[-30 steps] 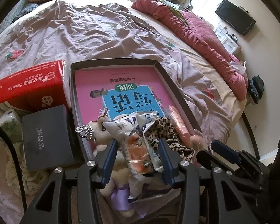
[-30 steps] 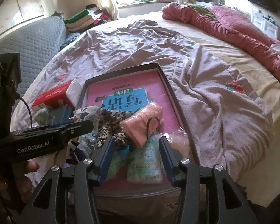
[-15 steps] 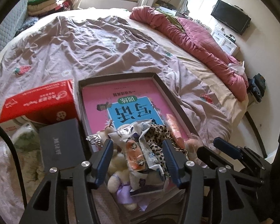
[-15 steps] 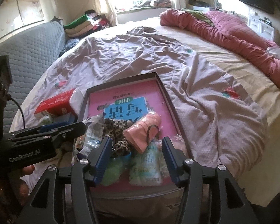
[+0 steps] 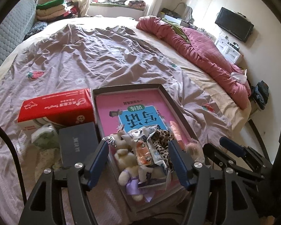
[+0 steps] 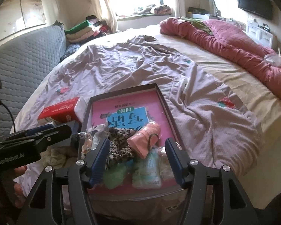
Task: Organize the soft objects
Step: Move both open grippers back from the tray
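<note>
A shallow dark tray (image 5: 179,110) with a pink book in it lies on the bed, also in the right wrist view (image 6: 166,105). At its near end lies a pile: a cream plush bear (image 5: 125,159), a crinkly snack packet (image 5: 149,150), a leopard-print cloth (image 5: 162,140) (image 6: 119,146), a pink cloth (image 6: 146,140), a green soft item (image 6: 114,176) and a pale packet (image 6: 147,170). My left gripper (image 5: 138,161) is open and empty, above and behind the pile. My right gripper (image 6: 137,161) is open and empty, also pulled back from it.
A red tissue box (image 5: 56,106) and a dark flat box (image 5: 76,146) lie left of the tray. A rumpled mauve sheet (image 5: 93,56) covers the bed. A red quilt (image 5: 200,52) lies along the far right. The bed edge drops off at the right.
Both grippers have opened wider and drawn back and up from the pile. The snack packet that sat between the left fingers now lies on the pile.
</note>
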